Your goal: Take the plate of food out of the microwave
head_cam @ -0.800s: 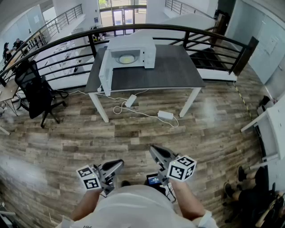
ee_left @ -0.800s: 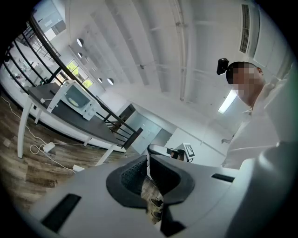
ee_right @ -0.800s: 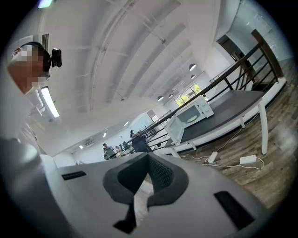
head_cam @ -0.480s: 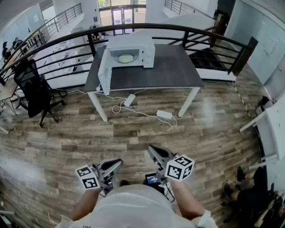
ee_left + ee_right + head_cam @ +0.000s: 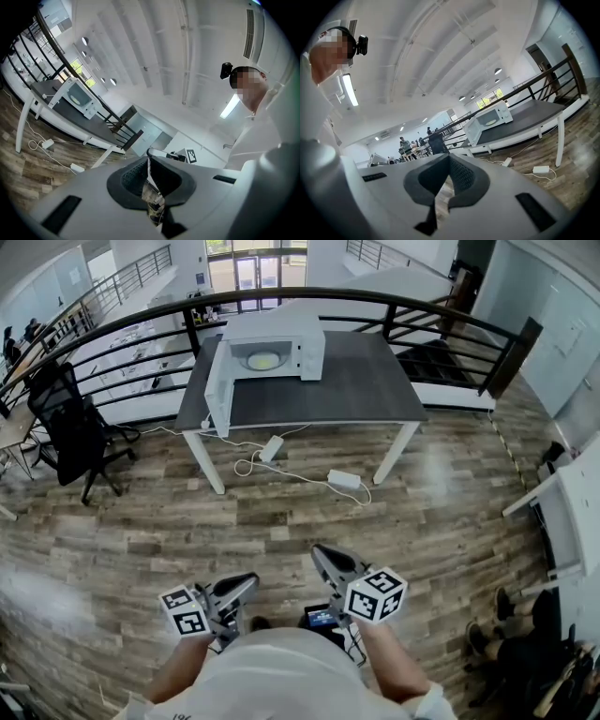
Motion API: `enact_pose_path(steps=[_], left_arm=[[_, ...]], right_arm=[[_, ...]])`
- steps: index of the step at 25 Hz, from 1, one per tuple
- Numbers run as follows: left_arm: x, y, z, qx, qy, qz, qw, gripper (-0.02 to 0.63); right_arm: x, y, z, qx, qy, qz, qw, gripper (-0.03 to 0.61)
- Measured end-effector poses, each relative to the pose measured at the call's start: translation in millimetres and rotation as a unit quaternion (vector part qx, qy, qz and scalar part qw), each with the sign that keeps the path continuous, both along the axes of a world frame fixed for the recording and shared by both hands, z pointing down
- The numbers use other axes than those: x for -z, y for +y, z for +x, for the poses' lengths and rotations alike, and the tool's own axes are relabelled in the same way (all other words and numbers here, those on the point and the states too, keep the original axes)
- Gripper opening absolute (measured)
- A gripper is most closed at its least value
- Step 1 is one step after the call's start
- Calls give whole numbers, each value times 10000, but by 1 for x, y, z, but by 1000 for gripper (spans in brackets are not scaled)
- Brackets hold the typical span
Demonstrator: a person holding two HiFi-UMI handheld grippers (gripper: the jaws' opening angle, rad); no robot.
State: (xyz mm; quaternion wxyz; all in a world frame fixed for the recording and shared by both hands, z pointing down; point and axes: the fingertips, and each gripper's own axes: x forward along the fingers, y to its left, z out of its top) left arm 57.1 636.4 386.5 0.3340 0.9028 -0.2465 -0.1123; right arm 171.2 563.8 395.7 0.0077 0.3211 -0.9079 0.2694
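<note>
Against the earlier frame little differs: the table (image 5: 375,390) sits a touch higher and further left in my head view, and both grippers hang low by my body as before. The left gripper (image 5: 249,580) and right gripper (image 5: 320,553) each have their jaws pressed together with nothing between them. A wide stretch of wood floor (image 5: 450,512) lies between me and the table, well apart from both tools. A dark railing (image 5: 394,304) curves behind the table, and an office chair (image 5: 70,423) stands off its left end. The microwave (image 5: 309,338) sits at the table's back left, its door (image 5: 218,390) swung open, and the plate (image 5: 264,361) rests inside the cavity. Two white blocks (image 5: 270,448) (image 5: 344,480) on a looping cable lie on the floor by the table's front edge. I count one table, one chair, one microwave, one plate, two blocks.
</note>
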Motion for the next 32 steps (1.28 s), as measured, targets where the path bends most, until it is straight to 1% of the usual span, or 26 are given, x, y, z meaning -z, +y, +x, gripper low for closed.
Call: enact_pose_path(steps=[5,11,15,19,21,23,27,31,32], left_arm=[[2,5,0,-12,32,-64,10000,23],[8,-8,-1,-25,64,63,10000,23],[3,-9,-1,-59,97,-35,9999,23],[-3,-9,1,-101,113,-81,9999,23],[-4,-7,1,-111,125,-127,9998,23],[-6,-6,0,-128,127,-150,9997,23],[-11,-7,-2,-154,149,-158,9996,23],[-15,-7,-6,-216,183,-198,9994,23],[-15,-9,-8,-228,193,-199,9994,23]], right_arm=[[4,7,1,-45,165,89,9998,-11],[12,-8,3,-136,380,387,9984,-11],[11,-12,0,-182,558,462,9972,-11],[11,-14,-2,-250,876,702,9934,-11],[10,-13,-3,-294,965,694,9925,-11],[8,-13,-3,-318,899,611,9936,-11],[6,-17,-4,-337,591,443,9967,-11],[2,-18,-6,-410,536,379,9970,-11],[2,-19,-9,-416,520,360,9971,-2]])
